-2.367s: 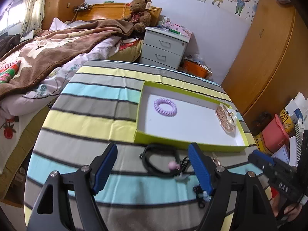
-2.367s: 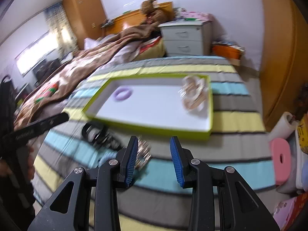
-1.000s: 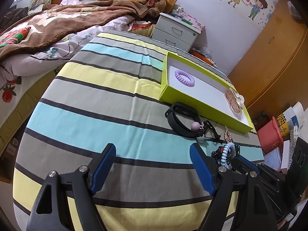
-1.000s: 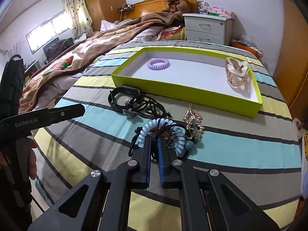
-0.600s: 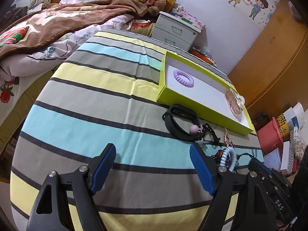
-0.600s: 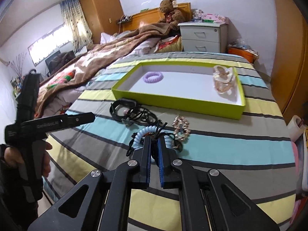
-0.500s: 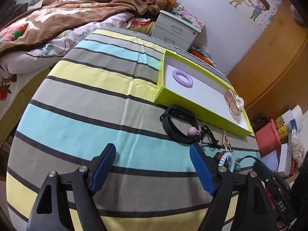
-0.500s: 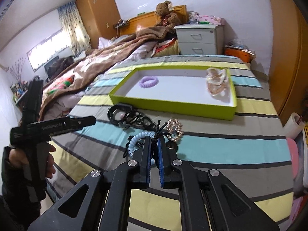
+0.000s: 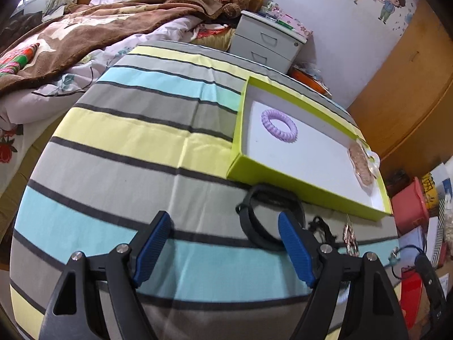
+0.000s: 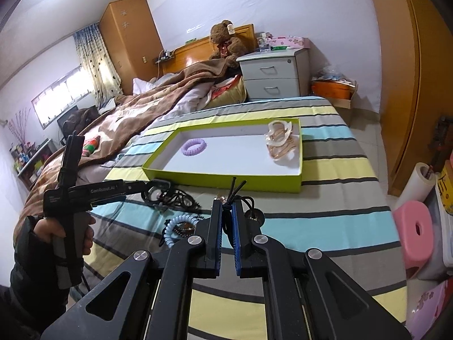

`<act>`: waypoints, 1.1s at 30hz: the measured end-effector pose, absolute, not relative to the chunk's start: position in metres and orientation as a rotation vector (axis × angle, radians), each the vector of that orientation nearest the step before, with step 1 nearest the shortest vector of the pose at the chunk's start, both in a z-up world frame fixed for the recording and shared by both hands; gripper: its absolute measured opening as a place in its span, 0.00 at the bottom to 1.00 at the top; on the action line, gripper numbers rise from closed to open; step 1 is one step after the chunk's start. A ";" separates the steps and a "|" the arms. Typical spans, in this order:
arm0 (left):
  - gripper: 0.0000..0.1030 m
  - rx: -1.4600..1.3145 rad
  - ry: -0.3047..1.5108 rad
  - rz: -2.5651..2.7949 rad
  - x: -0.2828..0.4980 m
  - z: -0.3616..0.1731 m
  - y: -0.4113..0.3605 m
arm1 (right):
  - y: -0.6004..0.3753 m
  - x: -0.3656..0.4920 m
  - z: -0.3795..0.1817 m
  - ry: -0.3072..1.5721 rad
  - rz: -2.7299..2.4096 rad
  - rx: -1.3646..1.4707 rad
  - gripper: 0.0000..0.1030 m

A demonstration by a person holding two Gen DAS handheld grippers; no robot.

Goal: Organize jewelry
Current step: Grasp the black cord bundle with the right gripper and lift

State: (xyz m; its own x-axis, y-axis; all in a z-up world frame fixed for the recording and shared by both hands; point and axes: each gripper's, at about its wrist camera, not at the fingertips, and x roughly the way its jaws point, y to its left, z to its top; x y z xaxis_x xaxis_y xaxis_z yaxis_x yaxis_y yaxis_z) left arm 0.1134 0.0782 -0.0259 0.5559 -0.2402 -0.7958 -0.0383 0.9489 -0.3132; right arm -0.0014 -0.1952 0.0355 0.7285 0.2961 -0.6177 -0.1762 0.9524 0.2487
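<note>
Right tongs (image 10: 225,212): the blue pads are closed together on a thin black cord (image 10: 236,187). The cord ends stick up above the fingertips, and a loop with a small dark disc (image 10: 254,215) hangs just to the right of the fingers.

Left tongs (image 9: 223,233): the jaws stand wide apart and hold nothing. Striped cloth shows between the pads. The right pad overlaps the black band (image 9: 256,221) in the left wrist view; whether they touch cannot be told.

In the right wrist view a hand (image 10: 62,231) grips the left tool, whose body carries white lettering that reads roughly "GenRobot.AI".

Jewelry location: the tray (image 10: 220,177), lime-green outside and white inside, sits on the striped tabletop (image 9: 141,130). Inside it lie a purple coil ring (image 9: 279,125) at the left end and a pale gold bundle (image 10: 280,141) at the right end. Outside the tray, near its front wall, lie the black band, a tangle of black cords (image 10: 178,199), a gold beaded piece (image 9: 349,235) and a light blue coil ring (image 10: 177,225).
</note>
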 end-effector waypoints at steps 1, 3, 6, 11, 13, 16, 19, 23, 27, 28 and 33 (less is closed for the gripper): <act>0.77 -0.304 0.980 -0.118 0.115 -0.026 0.077 | -0.196 -0.001 0.036 0.708 0.259 0.178 0.06; 0.77 -0.273 0.987 -0.101 0.118 -0.026 0.073 | -0.198 0.000 0.036 0.703 0.258 0.182 0.06; 0.77 -0.208 0.995 -0.082 0.121 -0.027 0.065 | -0.200 0.002 0.036 0.703 0.258 0.182 0.06; 0.77 -0.163 0.996 -0.056 0.122 -0.027 0.059 | -0.200 0.004 0.035 0.705 0.262 0.190 0.06; 0.77 -0.126 0.996 -0.041 0.122 -0.028 0.055 | -0.201 0.005 0.034 0.706 0.261 0.189 0.06; 0.70 -0.069 0.993 -0.018 0.123 -0.029 0.049 | -0.202 0.006 0.033 0.705 0.261 0.190 0.06; 0.63 -0.050 0.989 -0.011 0.124 -0.028 0.046 | -0.203 0.007 0.033 0.704 0.262 0.192 0.06; 0.51 -0.021 0.983 -0.026 0.124 -0.026 0.040 | -0.204 0.007 0.033 0.706 0.262 0.193 0.06; 0.41 -0.011 0.975 -0.044 0.124 -0.025 0.035 | -0.205 0.008 0.032 0.706 0.258 0.194 0.07; 0.36 -0.012 0.973 -0.051 0.124 -0.024 0.035 | -0.205 0.008 0.032 0.705 0.256 0.195 0.06; 0.20 -0.030 0.975 -0.082 0.124 -0.023 0.033 | -0.205 0.008 0.031 0.705 0.258 0.195 0.06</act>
State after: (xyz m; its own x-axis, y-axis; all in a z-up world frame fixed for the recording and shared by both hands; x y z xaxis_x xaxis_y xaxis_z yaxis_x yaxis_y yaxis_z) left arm 0.1244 0.0329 -0.0234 0.5585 -0.0833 -0.8253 0.0560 0.9965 -0.0627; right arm 0.0078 -0.2053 0.0311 0.7319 0.2980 -0.6128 -0.1672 0.9504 0.2624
